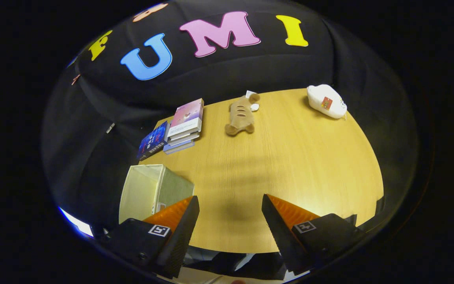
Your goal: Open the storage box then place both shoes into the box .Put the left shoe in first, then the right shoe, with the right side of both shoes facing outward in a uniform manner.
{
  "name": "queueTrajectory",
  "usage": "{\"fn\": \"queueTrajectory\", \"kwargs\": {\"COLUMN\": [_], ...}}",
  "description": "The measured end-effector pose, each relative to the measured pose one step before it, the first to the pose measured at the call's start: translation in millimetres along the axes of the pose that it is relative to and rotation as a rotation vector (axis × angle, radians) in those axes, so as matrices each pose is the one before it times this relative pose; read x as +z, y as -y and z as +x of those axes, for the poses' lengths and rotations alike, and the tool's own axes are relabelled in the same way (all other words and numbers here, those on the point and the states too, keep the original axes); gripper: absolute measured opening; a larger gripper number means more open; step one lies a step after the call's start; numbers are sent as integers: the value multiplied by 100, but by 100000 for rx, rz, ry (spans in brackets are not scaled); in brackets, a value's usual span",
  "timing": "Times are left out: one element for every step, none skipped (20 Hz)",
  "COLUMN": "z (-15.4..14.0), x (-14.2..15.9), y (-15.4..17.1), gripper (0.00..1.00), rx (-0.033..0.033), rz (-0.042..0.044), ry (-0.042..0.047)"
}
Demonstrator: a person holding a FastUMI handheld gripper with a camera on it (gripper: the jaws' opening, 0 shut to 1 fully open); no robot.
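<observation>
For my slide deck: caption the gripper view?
Open tongs above wooden table; storage box beside them, books and plush toys beyond.

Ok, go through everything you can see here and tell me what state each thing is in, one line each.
tongs: open, nothing between them, above the table's near edge.
storage box: open at the top, beside one finger.
books: closed, stacked.
blue book: closed, leaning against the stack.
brown plush toy: lying flat.
white plush toy: lying at the far corner.
table: bare in the middle.

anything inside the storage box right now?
The storage box beside the hand-held gripper is open-topped; the pale inner walls that show are bare, no shoe. Its floor and near corner are hidden by the box's wall and one finger. The fingers are open, holding nothing.
</observation>
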State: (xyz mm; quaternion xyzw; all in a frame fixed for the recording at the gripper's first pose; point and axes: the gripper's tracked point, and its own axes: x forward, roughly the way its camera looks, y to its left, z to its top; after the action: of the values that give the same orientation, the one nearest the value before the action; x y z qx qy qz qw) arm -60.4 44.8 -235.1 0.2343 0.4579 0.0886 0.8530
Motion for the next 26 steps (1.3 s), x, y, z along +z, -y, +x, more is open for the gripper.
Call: {"fn": "queueTrajectory", "kwargs": {"z": [-267, -322, -263, -381, -289, -283, -344, -351, -298, 448, -399, -413, -275, -240, -205, -171, -53, -94, -135, -117, -129, -169, -156, -248, -183, -143], "x": [243, 151, 367, 459, 456, 737, 870, 931, 970, 560, 1154, 1093, 1088, 996, 852, 860, 663, 674, 696, 680, 389, 251, 291, 124, -49, 116], "y": [669, 594, 648, 515, 556, 563, 520, 480, 350, -40, 328, 327, 471, 328, 311, 255, 202, 83, 160, -6, -35, -111, -200, -339, -324, -49], "gripper": [98, 98, 98, 98, 98, 98, 98, 98, 98, 98, 98, 98, 97, 98, 98, 98, 98, 99, 99, 99, 99, 99, 99, 98, 98, 98], "rx": [-1028, -843, -695, -427, -617, -541, -739, -405, -297, -402, -198, -297, -548, -82, -331, -57, -62, 99, -108, 175, 114, 348, 781, 881, 1075, 858], "rz": [-3199, -2712, -1885, -1513, -1502, -1572, -1605, -1551, -1399, -917, -651, -1043, -1560, -1649, -1750, -2025, -2012, -1804, -1394, -1292, -1648, -1985, -2060, -2190, -2232, -1875], "ry": [1893, 1569, 1749, 2149, 2565, 3273, 4335, 4493, 4796, 5129, 5188, 5211, 4869, 4529, 3842, 3326, 2810, 2576, 3161, 2728, 2652, 2121, 1922, 1116, 482, 351]}}
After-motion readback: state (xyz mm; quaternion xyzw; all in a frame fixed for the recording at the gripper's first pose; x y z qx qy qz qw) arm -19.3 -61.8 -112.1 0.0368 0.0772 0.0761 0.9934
